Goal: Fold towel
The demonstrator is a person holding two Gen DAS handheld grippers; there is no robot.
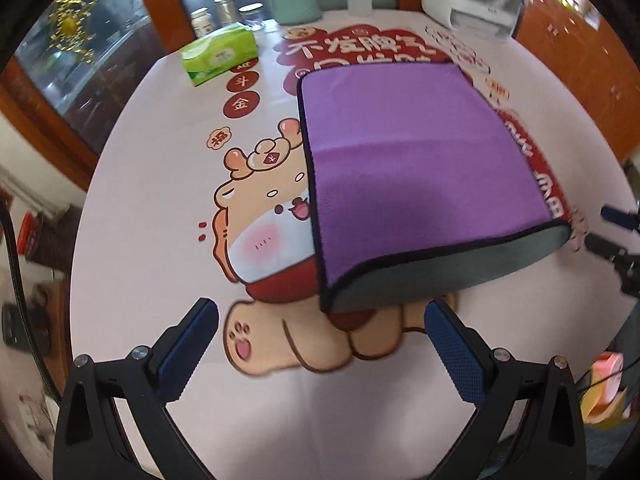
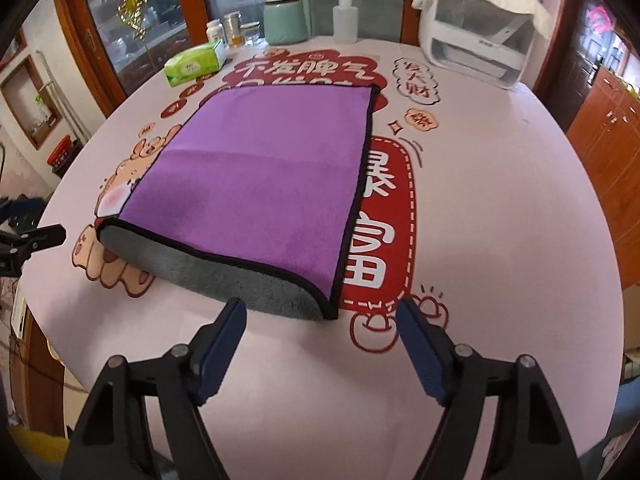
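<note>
A purple towel with a grey underside and black edging lies folded over on the printed tablecloth; it also shows in the right wrist view. Its near edge bulges up and shows the grey side. My left gripper is open and empty, just short of the towel's near left corner. My right gripper is open and empty, just short of the near right corner. Each gripper shows at the edge of the other's view: the right one and the left one.
The table carries a green tissue box, a teal vase, a squeeze bottle, small jars and a white printer along its far edge. Wooden cabinets stand around.
</note>
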